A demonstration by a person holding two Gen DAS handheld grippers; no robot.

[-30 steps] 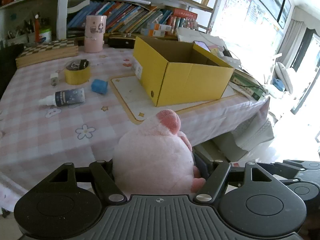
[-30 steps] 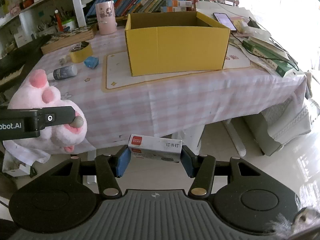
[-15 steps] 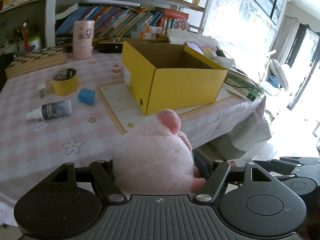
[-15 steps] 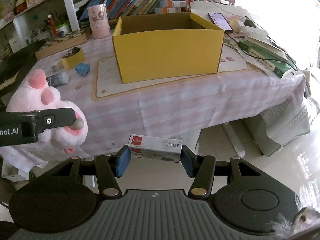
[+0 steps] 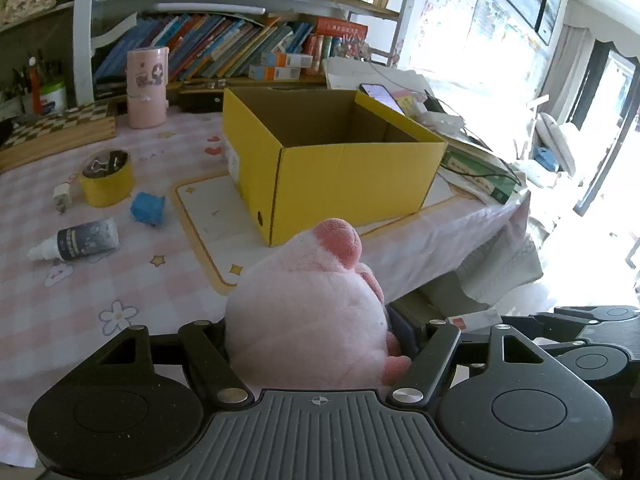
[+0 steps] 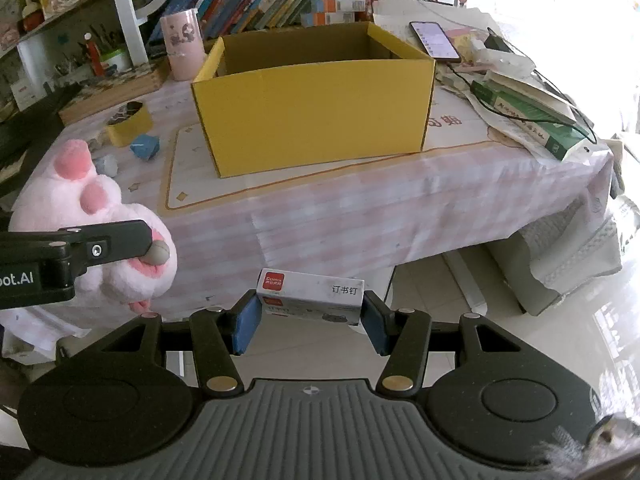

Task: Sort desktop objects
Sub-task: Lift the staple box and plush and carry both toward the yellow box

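Pink-and-white checked cloth covers the desk (image 6: 360, 200), printed with small flowers and stars and hanging over the near edge. On a cream mat with a yellow border stands the open yellow cardboard box (image 5: 332, 172), empty as far as its inside shows. Left of the box lie a yellow tape roll (image 5: 106, 182) with binder clips in its hollow, a small blue thing (image 5: 148, 208), a white plug (image 5: 62, 198) and a little dark-labelled bottle (image 5: 78, 240) on its side. Behind the box a pink cylinder container (image 5: 146, 88) stands upright before a shelf of leaning books (image 5: 224, 48). Right of the box lie a phone (image 6: 434, 40), papers and a green book (image 6: 532, 120); beyond them, bright windows. The floor below is pale tile.

The left tongs (image 5: 316, 332) are clamped on a pink plush toy (image 5: 308, 312), held off the desk's near edge, in front of the box. The right tongs (image 6: 310, 316) pinch a white staple box (image 6: 312, 292) between blue pads, held over the floor in front of the desk.
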